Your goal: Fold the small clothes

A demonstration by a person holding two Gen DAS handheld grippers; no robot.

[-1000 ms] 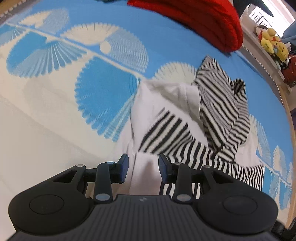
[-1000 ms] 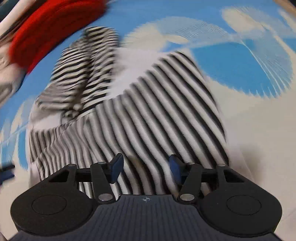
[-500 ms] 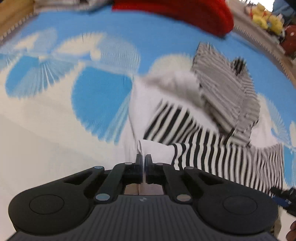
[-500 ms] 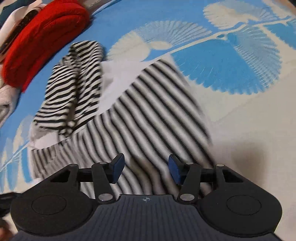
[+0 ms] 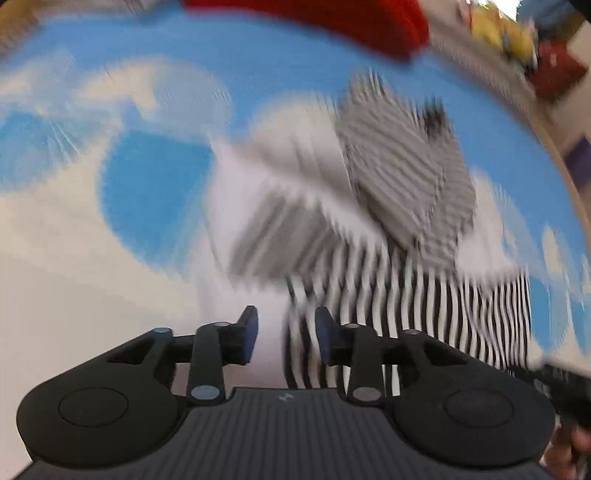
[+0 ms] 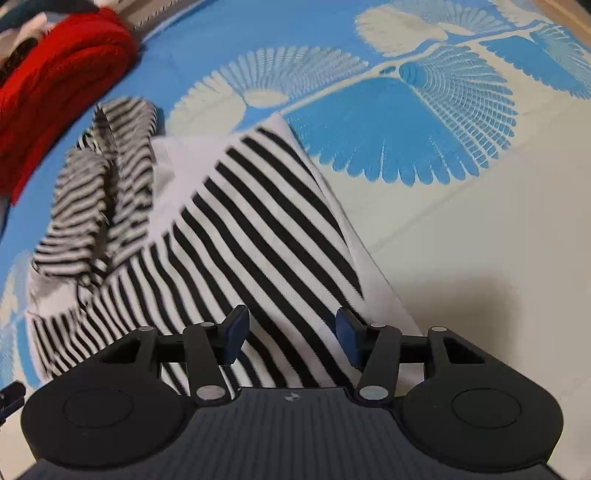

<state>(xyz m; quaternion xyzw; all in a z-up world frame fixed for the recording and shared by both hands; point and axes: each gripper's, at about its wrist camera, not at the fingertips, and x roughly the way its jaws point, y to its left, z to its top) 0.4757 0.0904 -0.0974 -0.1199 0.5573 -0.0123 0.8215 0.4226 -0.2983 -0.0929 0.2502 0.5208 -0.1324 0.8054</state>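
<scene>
down at the bottom of the left wrist view, the left tool (image 5: 283, 334) has its jaws opening, with the edge of the black-and-white striped garment (image 5: 406, 288) lying below the gap — the pads press on nothing. that whole view is smeared by blur. in the right wrist view the right tool (image 6: 291, 336) sits at the bottom centre with its jaws apart, hovering over the broad-striped panel of the same garment (image 6: 258, 229), not clamped on it. the garment lies partly folded across the middle of the frame, a white strip along its right edge, a bunched narrow-striped part at middle left. it rests on a blue-and-cream cover with fan patterns (image 6: 424, 122). farther off, in the upper left corner, lies a red knitted piece (image 6: 55, 85) — seen at the top centre of the left view (image 5: 351, 22). at the lower left edge of the right wrist view a dark bit of the other tool shows.
</scene>
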